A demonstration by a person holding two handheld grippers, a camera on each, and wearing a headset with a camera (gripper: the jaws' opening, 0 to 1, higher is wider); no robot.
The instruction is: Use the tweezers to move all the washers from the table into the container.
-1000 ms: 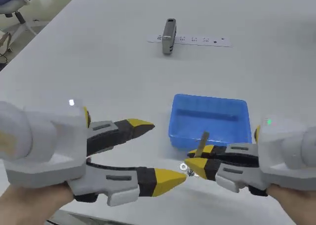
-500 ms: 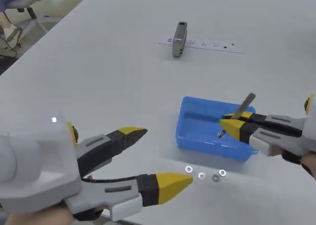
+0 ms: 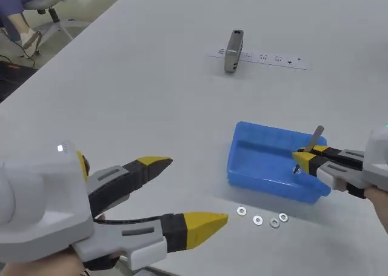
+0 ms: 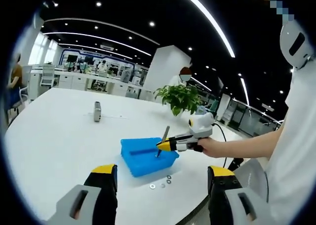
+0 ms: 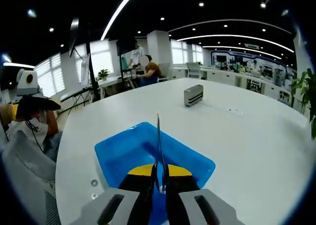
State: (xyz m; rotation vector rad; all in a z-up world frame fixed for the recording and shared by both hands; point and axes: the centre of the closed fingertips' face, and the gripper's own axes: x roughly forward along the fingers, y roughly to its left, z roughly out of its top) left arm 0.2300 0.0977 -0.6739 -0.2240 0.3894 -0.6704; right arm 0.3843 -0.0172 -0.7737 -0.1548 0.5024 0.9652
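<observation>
A blue container [image 3: 276, 161] stands on the white table. Several small metal washers [image 3: 258, 219] lie in a loose row just in front of it. My right gripper [image 3: 303, 159] is shut on a pair of grey tweezers [image 3: 310, 144]. The tweezers' lower tip points down into the container's right end, and I cannot tell if it holds a washer. In the right gripper view the tweezers [image 5: 159, 141] rise between the shut jaws above the container [image 5: 123, 151]. My left gripper [image 3: 189, 191] hangs open at the near left, holding nothing, with the washers [image 4: 160, 184] and the container [image 4: 143, 153] ahead of it.
A white power strip [image 3: 267, 58] with a grey block [image 3: 233, 42] plugged into it lies at the far middle of the table. The table's left edge runs diagonally, with an office chair [image 3: 36, 0] beyond it.
My right gripper has carried the tweezers from beside the washers up and over the container's right end. The left gripper stays open. The view has shifted left.
</observation>
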